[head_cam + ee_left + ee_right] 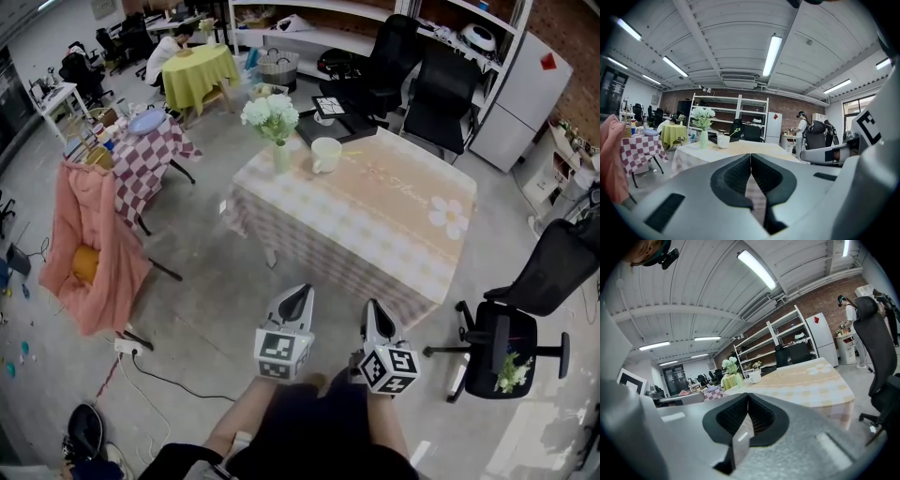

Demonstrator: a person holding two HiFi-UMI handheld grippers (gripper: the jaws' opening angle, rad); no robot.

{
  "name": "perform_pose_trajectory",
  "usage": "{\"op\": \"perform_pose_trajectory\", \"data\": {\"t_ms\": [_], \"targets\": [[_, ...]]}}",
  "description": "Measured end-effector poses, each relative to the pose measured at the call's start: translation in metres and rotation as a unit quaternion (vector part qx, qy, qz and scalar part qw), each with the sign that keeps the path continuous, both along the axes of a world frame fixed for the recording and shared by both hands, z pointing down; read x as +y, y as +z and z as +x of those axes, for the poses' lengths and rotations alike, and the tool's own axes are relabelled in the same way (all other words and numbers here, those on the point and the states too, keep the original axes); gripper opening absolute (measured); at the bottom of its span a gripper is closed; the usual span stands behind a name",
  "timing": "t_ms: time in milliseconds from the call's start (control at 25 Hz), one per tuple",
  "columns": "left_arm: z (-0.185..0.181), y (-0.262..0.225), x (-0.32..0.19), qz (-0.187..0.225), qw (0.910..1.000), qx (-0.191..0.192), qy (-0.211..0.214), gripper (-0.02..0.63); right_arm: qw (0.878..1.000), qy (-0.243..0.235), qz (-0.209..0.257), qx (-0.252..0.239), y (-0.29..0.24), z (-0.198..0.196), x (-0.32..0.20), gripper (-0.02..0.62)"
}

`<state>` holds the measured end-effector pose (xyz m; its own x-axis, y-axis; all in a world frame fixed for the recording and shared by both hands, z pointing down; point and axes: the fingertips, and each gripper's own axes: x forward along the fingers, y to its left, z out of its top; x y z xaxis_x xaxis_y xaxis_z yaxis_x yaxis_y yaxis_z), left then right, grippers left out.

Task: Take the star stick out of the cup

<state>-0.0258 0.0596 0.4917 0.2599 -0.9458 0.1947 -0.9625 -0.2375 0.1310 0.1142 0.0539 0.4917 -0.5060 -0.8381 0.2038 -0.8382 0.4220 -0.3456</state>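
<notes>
Star stick (735,132): leaned up-right out of the cup (723,141), star uppermost.
My left gripper (299,295): jaws were pressed together, empty.
My right gripper (373,311): likewise.

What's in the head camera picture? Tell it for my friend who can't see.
The left hand-held gripper and the right hand-held gripper, both shut and empty, point across the grey floor at a cloth-covered table, well short of it. A white cup and a vase of white flowers stand near the table's far left edge.
</notes>
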Motion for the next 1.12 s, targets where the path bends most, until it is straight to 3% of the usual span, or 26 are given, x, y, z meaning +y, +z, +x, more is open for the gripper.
{"op": "perform_pose_trajectory", "data": {"t_ms": [520, 1120], "targets": [[-0.005, -0.003, -0.010, 0.001, 0.9997, 0.008, -0.025, 0.011, 1.000, -0.026, -0.004, 0.011, -0.002, -0.007, -0.021, 0.002], [-0.021, -0.004, -0.070, 0.000, 0.9985, -0.008, -0.054, 0.011, 1.000, -0.030, 0.000, 0.006, -0.004, -0.011, -0.102, 0.002]]}}
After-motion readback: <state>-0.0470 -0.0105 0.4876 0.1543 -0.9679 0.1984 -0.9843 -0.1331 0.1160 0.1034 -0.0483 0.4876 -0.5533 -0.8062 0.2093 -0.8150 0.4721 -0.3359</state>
